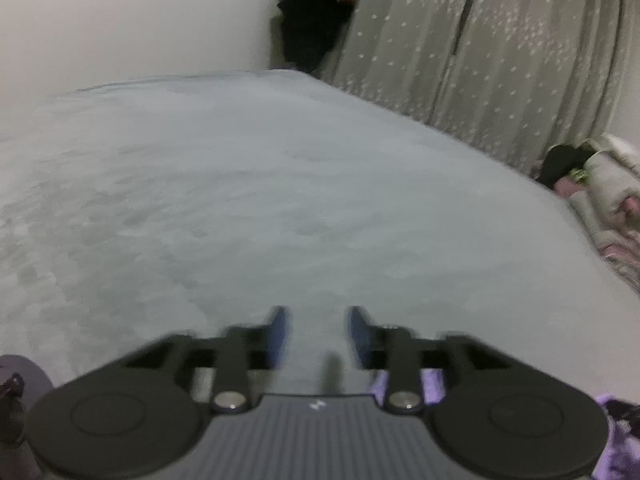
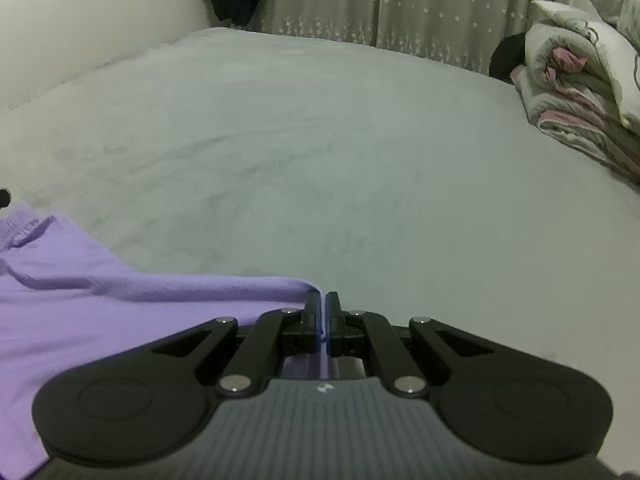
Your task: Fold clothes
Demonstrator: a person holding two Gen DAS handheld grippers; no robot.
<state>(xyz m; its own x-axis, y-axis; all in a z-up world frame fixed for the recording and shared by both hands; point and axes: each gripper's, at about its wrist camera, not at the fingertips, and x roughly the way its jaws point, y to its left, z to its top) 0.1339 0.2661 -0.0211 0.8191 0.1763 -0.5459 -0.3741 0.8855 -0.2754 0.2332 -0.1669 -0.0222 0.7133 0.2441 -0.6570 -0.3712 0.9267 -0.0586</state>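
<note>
Pinching the soft lilac cotton garment point(image 2: 100, 304) edge, our right gripper point(image 2: 323, 320) begins 1 fold; left gripper point(image 1: 318, 336) spread, empty over the grey plush bedspread point(image 1: 240, 200).

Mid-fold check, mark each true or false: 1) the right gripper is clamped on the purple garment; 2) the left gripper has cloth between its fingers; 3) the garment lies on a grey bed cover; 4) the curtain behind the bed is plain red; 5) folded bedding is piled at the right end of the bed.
1) True. The right gripper is shut on an edge of the purple garment.
2) False. The left gripper is open, with only bed cover visible between its fingers.
3) True. It rests on the grey bed cover.
4) False. The curtain is beige with small pale star-like marks.
5) True. The folded bedding is piled there.
</note>
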